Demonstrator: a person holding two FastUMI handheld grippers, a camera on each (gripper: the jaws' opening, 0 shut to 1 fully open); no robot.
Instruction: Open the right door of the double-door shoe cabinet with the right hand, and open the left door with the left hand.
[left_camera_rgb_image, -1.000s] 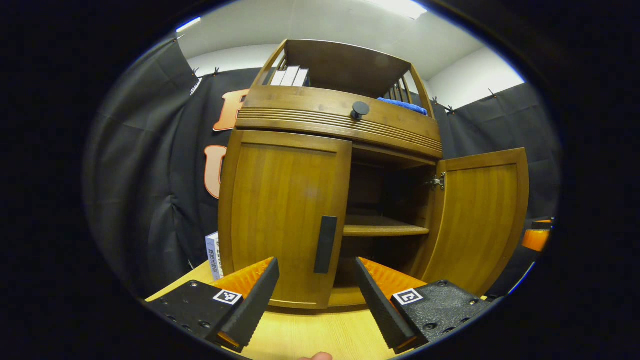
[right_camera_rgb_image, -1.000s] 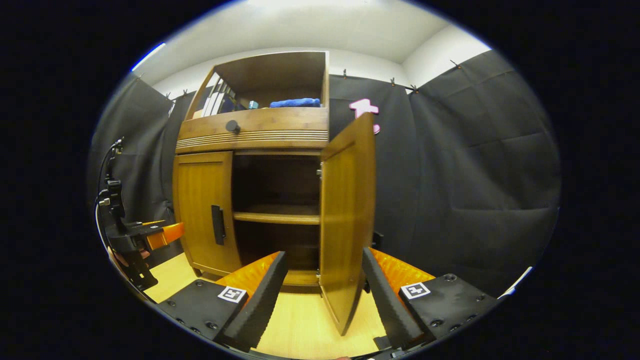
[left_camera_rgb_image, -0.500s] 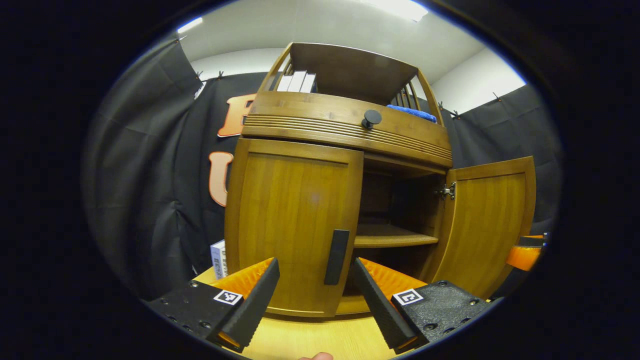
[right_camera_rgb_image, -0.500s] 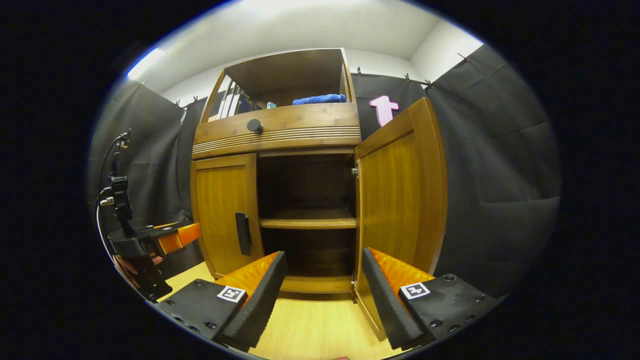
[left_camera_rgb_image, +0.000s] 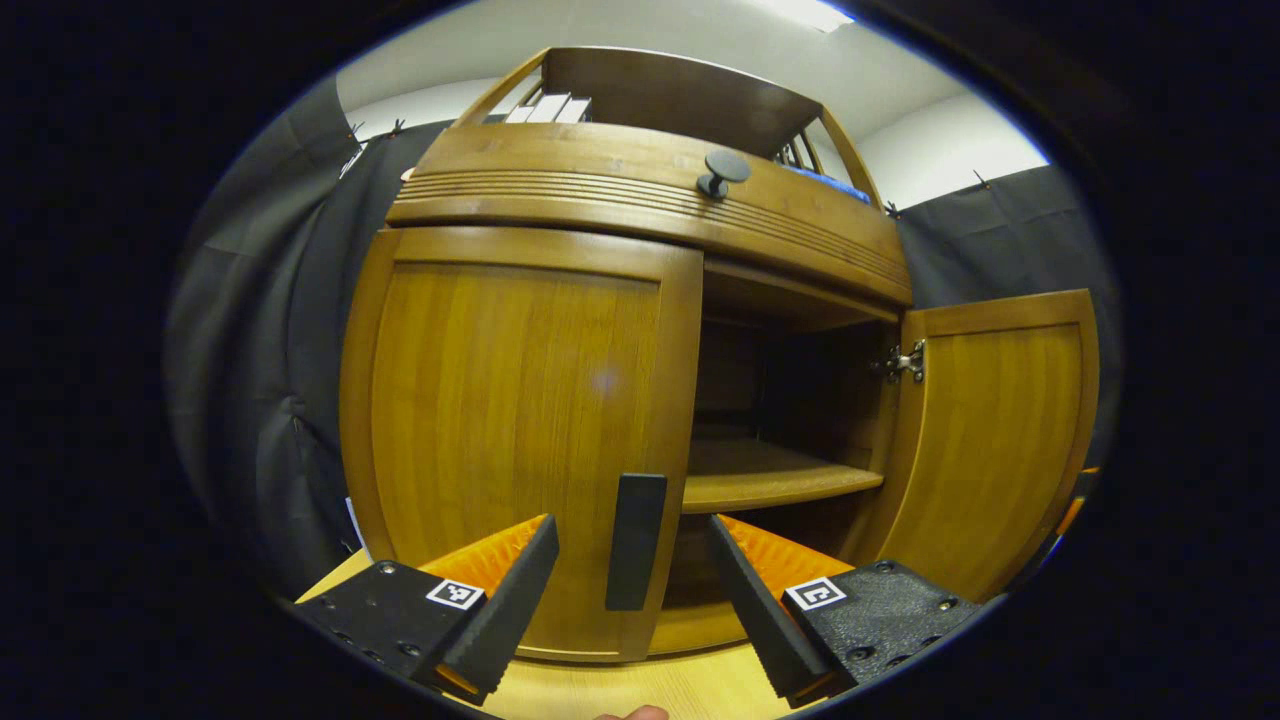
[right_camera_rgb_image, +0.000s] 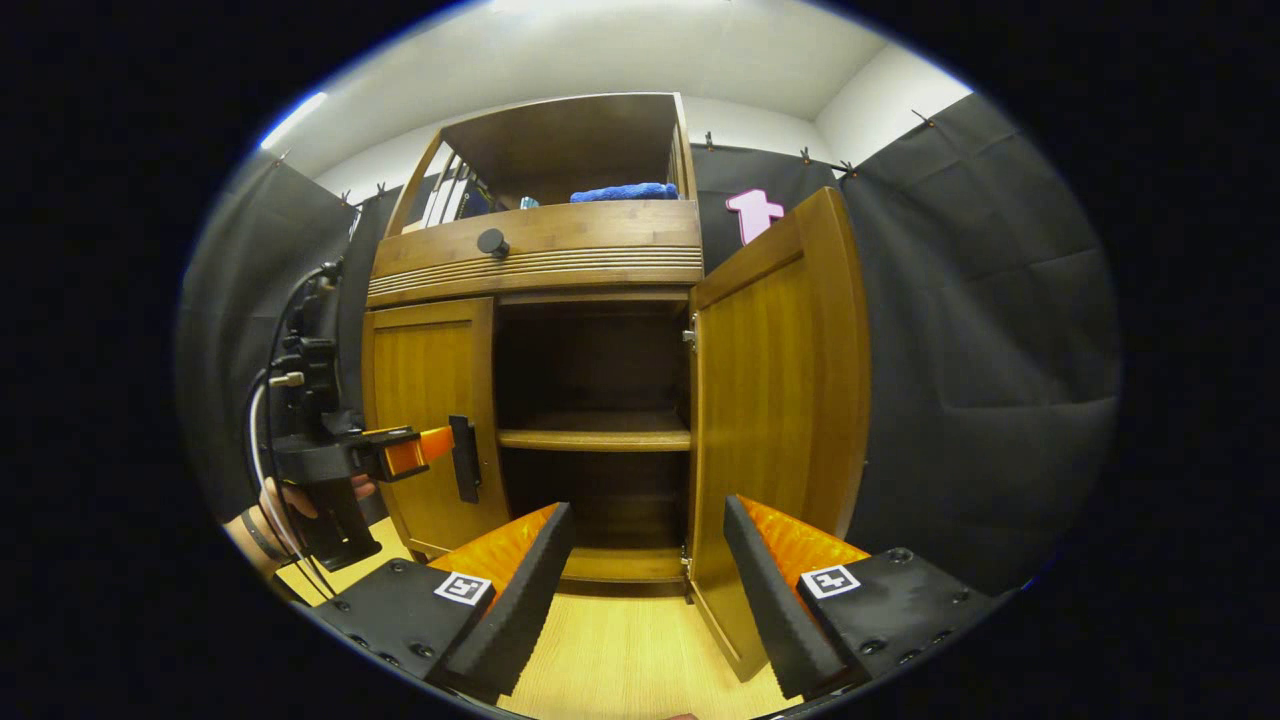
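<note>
Left door (left_camera_rgb_image: 520, 420) handle (left_camera_rgb_image: 634, 540) between spread left fingers (left_camera_rgb_image: 500, 610)

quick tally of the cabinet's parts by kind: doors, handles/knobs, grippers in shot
doors: 2, the left door shut, the right door swung open
handles and knobs: 2, the bar handle and the round knob
grippers: 2, left gripper, right gripper
total: 6

Walls: black cloth (right_camera_rgb_image: 960, 330) hangs in folds round the booth, clipped along its top edge against a white wall (right_camera_rgb_image: 860, 95).
Ceiling: white (right_camera_rgb_image: 640, 50), a bright light panel (left_camera_rgb_image: 800, 12) overhead.
Table: pale wood surface (right_camera_rgb_image: 620, 650) at the bottom.
</note>
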